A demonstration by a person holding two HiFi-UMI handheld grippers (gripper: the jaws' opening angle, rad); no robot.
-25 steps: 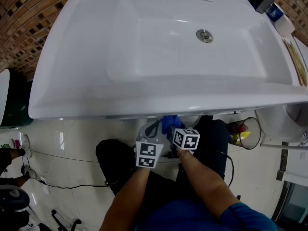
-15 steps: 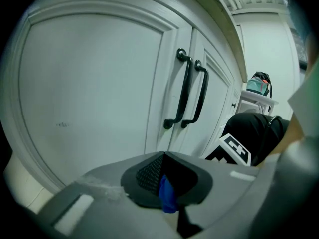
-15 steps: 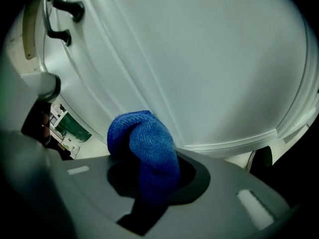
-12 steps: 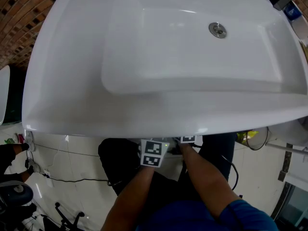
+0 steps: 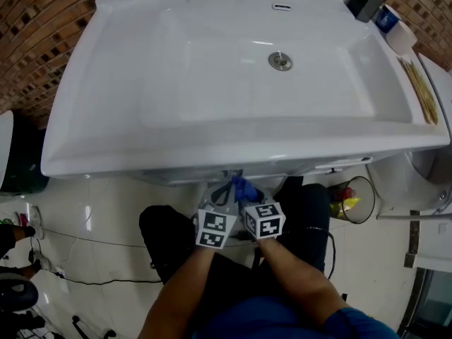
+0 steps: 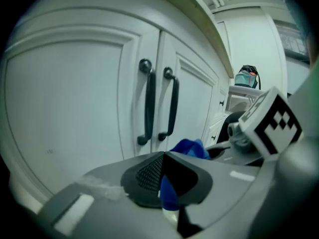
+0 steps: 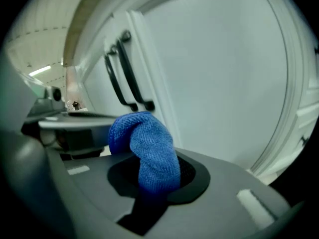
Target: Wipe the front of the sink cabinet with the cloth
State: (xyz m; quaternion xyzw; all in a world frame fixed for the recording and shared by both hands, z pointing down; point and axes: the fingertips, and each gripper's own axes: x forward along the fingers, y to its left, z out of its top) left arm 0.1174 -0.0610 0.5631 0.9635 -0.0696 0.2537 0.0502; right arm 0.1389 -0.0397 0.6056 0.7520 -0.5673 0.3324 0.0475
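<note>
The blue cloth (image 5: 243,187) hangs between my two grippers just under the white sink's front rim (image 5: 212,157). The left gripper (image 5: 223,193) is shut on one part of the cloth (image 6: 169,193), facing the white cabinet doors (image 6: 65,108) and their two dark handles (image 6: 146,103). Its view also shows the right gripper's marker cube (image 6: 271,123) close beside it. The right gripper (image 5: 247,195) is shut on a bulging fold of the cloth (image 7: 145,146), a little short of the right door panel (image 7: 224,83). The cabinet front is hidden under the sink in the head view.
A wire waste bin (image 5: 358,196) stands on the tiled floor to the right of the cabinet. A dark box (image 5: 366,1) and a blue cup (image 5: 387,18) sit on the sink's back right corner. Cables (image 5: 92,277) run over the floor at left. The person's legs are below the grippers.
Half a second ago both grippers were mostly hidden under the sink rim; now they and the blue cloth show again below it. Both stay shut on the cloth.
</note>
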